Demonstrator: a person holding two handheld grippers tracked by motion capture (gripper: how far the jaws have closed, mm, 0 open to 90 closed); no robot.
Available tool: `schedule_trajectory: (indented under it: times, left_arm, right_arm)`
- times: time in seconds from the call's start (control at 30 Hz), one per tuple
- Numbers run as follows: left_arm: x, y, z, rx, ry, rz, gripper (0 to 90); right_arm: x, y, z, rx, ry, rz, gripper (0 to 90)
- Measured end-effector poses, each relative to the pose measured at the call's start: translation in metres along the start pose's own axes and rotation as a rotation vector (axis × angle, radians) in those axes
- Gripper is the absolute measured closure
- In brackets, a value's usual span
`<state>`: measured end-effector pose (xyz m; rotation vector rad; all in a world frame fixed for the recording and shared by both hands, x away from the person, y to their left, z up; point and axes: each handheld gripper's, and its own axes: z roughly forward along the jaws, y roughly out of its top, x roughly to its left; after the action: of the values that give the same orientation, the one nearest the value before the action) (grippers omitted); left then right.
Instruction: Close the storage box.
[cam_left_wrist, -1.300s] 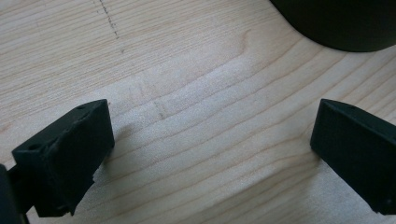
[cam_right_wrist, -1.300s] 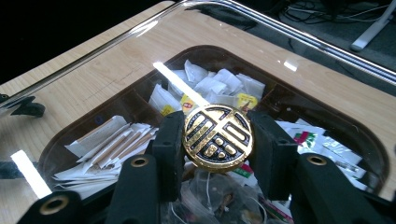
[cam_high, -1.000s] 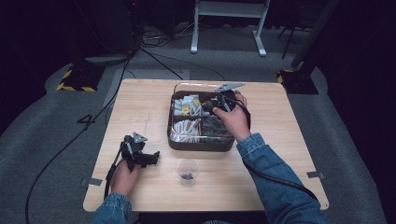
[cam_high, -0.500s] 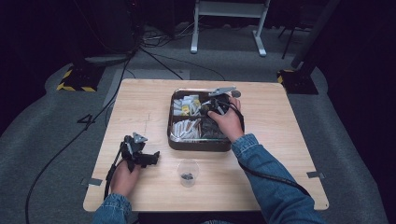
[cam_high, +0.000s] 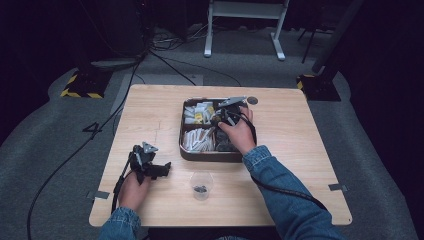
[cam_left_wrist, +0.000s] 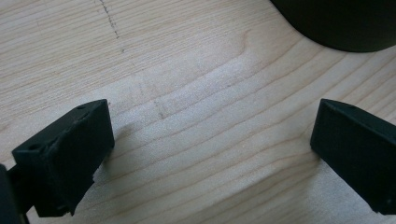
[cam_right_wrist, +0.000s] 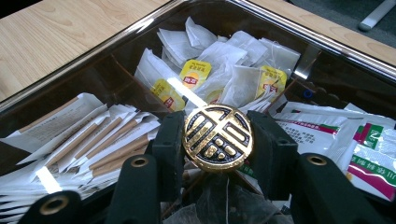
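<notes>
The right gripper (cam_right_wrist: 217, 140) is down over the compartment tray (cam_high: 210, 156) now, lower than a second ago and shifted toward the tray's middle, its jaws pinching a round gold-and-black knob (cam_right_wrist: 218, 137). That looks like the handle of a clear lid, so the lid is probably coming down over the tea bags (cam_right_wrist: 219, 56) and paper sticks (cam_right_wrist: 107, 140). The left gripper (cam_high: 149, 167) rests on the table (cam_high: 150, 115), unmoved, jaws spread, near the small cup (cam_high: 201, 184).
</notes>
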<state>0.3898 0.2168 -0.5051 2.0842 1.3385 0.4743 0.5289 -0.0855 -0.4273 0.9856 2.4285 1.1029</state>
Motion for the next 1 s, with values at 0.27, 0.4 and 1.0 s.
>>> schedule_trajectory:
  times: [0.27,0.4,1.0]
  left_arm:
    - [0.0000,0.0002,0.0002,-0.002,-0.001,0.000,0.0]
    - [0.0000,0.0002,0.0003,-0.002,-0.001,-0.001,0.0]
    - [0.0000,0.0003,0.0004,-0.002,-0.001,0.000,0.0]
  right_arm:
    - [-0.0009,-0.0025,0.0036,0.005,0.000,0.015,58.7]
    - [-0.0016,-0.0028,0.0045,0.003,-0.001,0.024,58.7]
    - [-0.0016,-0.0054,0.0082,0.001,-0.010,0.025,58.6]
